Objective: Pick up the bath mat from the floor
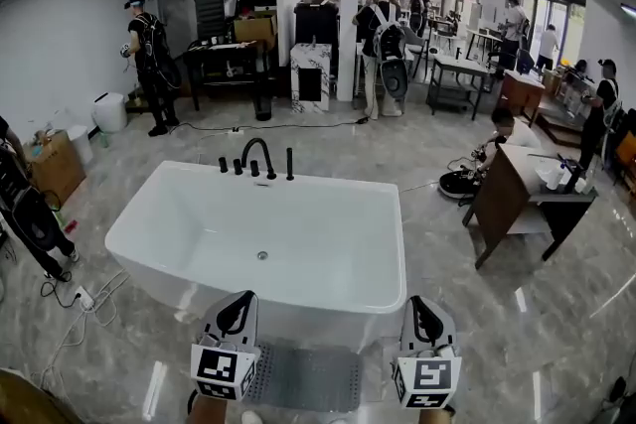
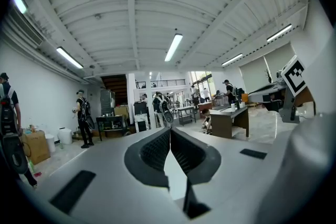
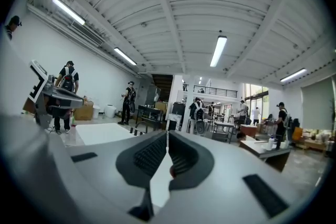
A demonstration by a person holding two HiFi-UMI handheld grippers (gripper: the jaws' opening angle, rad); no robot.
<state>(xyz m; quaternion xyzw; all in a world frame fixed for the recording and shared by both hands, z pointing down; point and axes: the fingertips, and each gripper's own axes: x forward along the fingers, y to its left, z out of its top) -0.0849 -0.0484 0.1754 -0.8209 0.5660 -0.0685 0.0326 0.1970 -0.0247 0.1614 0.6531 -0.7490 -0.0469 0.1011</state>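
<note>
A grey textured bath mat (image 1: 303,375) lies flat on the marble floor, right in front of the white bathtub (image 1: 179,213). In the head view my left gripper (image 1: 237,312) is held above the mat's left end and my right gripper (image 1: 424,317) above its right end, both clear of it. The left gripper (image 2: 170,131) has its jaws pressed together with nothing between them. The right gripper (image 3: 167,137) is likewise shut and empty. Both gripper views point level across the hall, so neither shows the mat.
A black faucet (image 1: 257,155) stands on the tub's far rim. A wooden desk (image 1: 509,190) is to the right, with a person crouched beside it. Cables and a power strip (image 1: 81,298) lie on the floor to the left. Several people stand farther back.
</note>
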